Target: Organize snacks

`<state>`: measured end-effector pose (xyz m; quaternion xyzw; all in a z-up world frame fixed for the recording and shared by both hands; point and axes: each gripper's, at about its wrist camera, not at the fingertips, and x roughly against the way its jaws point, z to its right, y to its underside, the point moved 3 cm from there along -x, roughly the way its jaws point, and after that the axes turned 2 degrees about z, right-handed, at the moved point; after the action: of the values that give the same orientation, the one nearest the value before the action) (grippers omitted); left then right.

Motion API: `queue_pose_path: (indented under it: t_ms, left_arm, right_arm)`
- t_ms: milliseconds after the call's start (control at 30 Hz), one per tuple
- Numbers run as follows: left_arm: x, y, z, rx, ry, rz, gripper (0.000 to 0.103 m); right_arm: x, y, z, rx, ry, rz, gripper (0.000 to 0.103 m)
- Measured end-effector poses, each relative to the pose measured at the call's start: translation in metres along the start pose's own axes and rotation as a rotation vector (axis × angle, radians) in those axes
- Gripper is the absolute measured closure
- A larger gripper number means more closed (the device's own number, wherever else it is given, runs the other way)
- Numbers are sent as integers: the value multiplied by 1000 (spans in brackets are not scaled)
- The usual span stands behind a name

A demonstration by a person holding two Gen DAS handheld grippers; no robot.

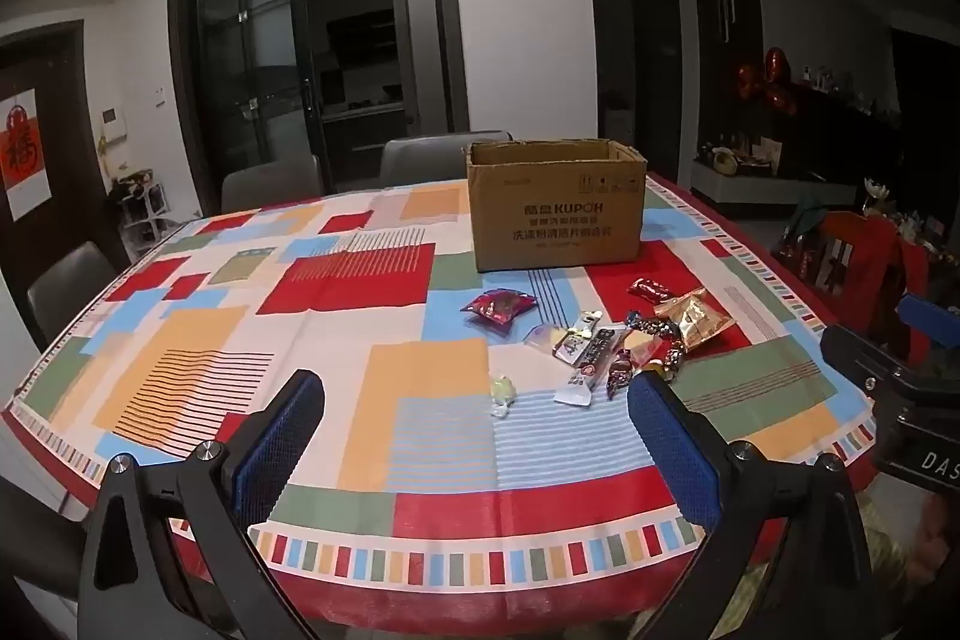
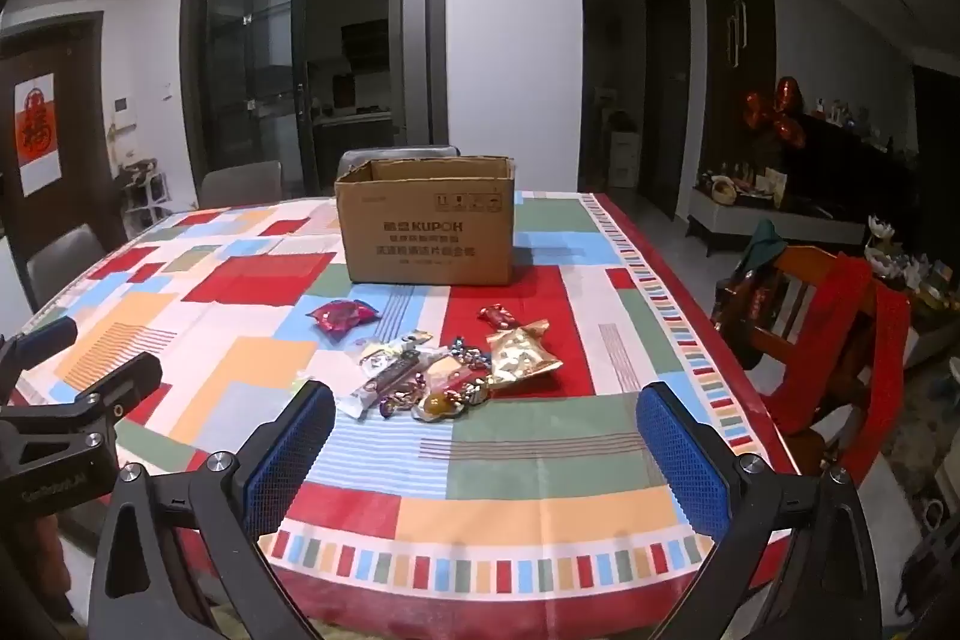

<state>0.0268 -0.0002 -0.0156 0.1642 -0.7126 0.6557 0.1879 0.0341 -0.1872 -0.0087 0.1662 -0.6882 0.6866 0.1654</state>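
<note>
An open cardboard box [image 1: 555, 205] [image 2: 426, 226] stands on the patterned tablecloth [image 1: 372, 400] [image 2: 540, 460]. In front of it lies a loose pile of snacks: a red packet [image 1: 498, 307] [image 2: 343, 314], a gold packet [image 1: 693, 319] [image 2: 521, 355], a small red candy [image 1: 649, 289] [image 2: 497, 315], a white-and-dark bar [image 1: 587, 364] [image 2: 384, 379], several wrapped candies [image 2: 447, 391], and a pale yellow sweet [image 1: 503, 391]. My left gripper [image 1: 477, 445] is open and empty above the near table edge. My right gripper [image 2: 486, 454] is open and empty, short of the pile.
Grey chairs [image 1: 273, 184] stand along the far and left sides. A wooden chair with red cloth [image 2: 834, 334] stands at the right side of the table. The right gripper's body shows at the left view's right edge [image 1: 900, 388].
</note>
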Motion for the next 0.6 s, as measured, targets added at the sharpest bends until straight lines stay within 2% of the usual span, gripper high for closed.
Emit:
queue_pose_path:
  t_ms: [100,267,300,600]
  left_arm:
    - [2,0,-1,7,-8,25,0]
    - [11,0,-6,18,-17,24,0]
    - [9,-1,-3,15,-13,25,0]
    - [11,1,-6,18,-3,29,0]
  right_arm:
    - [-1,1,0,0,5,-5,1]
    - [-2,4,-4,5,12,-17,1]
    - [2,4,-12,8,-26,-17,1]
    - [2,4,-11,22,-22,-7,1]
